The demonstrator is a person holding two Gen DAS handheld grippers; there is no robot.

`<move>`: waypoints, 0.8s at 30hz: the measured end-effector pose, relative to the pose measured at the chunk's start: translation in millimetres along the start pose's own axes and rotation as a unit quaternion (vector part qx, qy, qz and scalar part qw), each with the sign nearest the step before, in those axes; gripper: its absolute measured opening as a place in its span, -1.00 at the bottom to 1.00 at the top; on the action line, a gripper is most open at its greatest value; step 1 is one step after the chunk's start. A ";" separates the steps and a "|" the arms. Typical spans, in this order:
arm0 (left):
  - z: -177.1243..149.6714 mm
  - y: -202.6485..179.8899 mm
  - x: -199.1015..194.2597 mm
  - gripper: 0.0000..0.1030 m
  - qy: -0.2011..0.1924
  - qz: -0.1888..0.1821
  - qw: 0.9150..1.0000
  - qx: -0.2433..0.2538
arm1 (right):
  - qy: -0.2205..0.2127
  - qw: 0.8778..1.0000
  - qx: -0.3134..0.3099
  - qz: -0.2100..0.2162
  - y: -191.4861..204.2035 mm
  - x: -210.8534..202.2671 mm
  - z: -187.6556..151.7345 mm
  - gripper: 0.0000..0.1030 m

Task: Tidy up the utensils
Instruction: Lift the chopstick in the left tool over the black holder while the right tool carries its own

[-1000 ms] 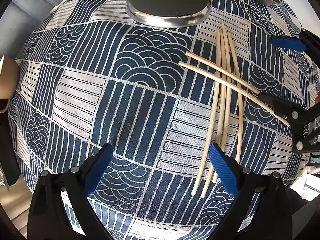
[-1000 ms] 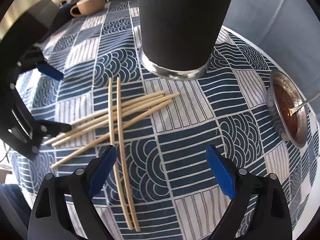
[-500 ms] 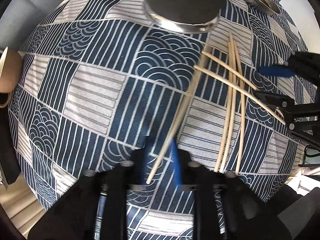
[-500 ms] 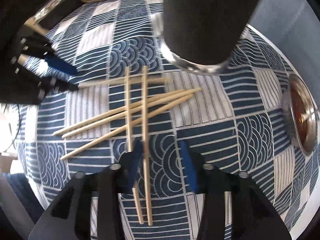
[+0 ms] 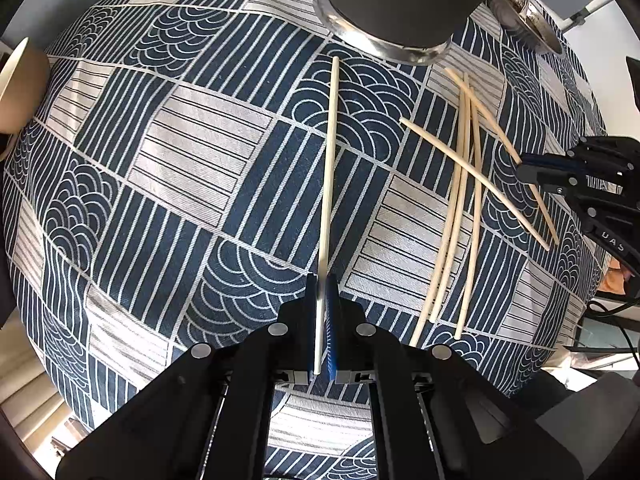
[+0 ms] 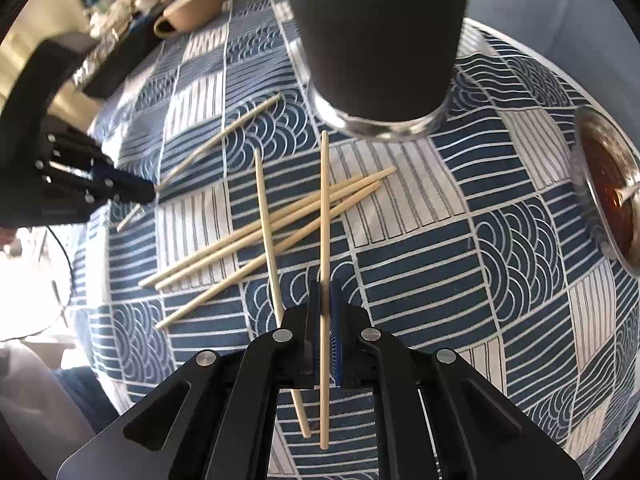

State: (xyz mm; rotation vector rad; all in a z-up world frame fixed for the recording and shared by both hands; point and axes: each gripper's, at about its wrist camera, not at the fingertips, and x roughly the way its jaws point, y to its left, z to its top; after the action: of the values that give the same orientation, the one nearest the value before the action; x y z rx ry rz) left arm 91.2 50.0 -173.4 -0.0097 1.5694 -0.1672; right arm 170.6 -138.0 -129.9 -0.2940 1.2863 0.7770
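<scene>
My left gripper [image 5: 321, 296] is clamped on one chopstick [image 5: 329, 168] near its close end, the tip reaching toward the dark cylindrical holder [image 5: 396, 0] at the far side. My right gripper [image 6: 325, 304] pinches another chopstick [image 6: 325, 208] the same way, its length lying over the loose pile [image 6: 264, 228] on the patterned tablecloth [image 6: 460, 240]. These sticks look light, stiff and smooth — likely to pivot or slide if held so near the end, so a grip closer to the middle would steady them.
</scene>
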 end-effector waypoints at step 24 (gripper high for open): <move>0.0 0.7 -80.1 -0.92 -0.054 0.003 0.998 -0.024 | -0.124 0.990 0.032 0.052 -2.3 -87.8 -21.1 -0.91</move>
State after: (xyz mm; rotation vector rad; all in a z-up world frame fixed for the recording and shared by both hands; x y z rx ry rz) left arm 91.8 59.7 -93.9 -0.0498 1.4647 -0.1227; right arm 149.8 -183.3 -54.5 -0.0753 1.0959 0.8321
